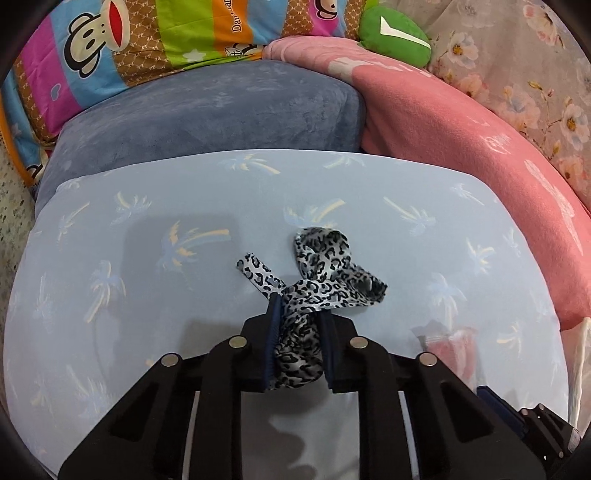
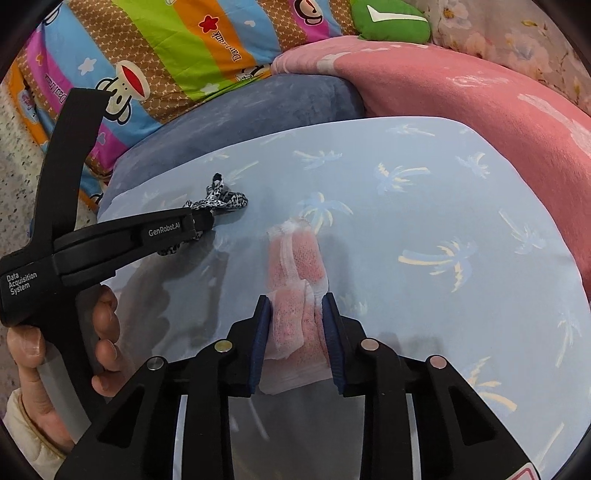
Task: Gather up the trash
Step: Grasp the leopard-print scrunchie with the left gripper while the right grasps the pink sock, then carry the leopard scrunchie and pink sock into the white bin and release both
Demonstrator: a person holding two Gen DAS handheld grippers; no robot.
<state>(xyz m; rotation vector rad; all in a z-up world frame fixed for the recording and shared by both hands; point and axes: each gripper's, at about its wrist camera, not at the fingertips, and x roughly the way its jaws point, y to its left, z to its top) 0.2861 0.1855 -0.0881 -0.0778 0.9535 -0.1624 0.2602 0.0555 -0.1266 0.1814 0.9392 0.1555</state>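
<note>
A strip of black-and-white leopard-print ribbon [image 1: 325, 258] lies crumpled on the pale blue palm-print tabletop [image 1: 147, 221]. My left gripper [image 1: 300, 310] is shut on the ribbon's near end, which bunches between the blue pads. In the right wrist view the left gripper [image 2: 207, 221] reaches in from the left with the ribbon [image 2: 229, 199] at its tips, held by a person's hand [image 2: 107, 325]. A pink and white mesh wrapper [image 2: 295, 258] lies flat on the tabletop [image 2: 443, 184]. My right gripper [image 2: 296, 301] is shut on the wrapper's near end. The wrapper [image 1: 450, 347] also shows at lower right in the left wrist view.
Behind the tabletop sits a blue-grey cushion [image 1: 221, 107], with a pink blanket [image 1: 461, 140] to its right. A striped monkey-print quilt [image 1: 110, 44] and a green plush [image 1: 395, 33] lie further back. Speckled floor [image 1: 14, 206] shows past the table's left edge.
</note>
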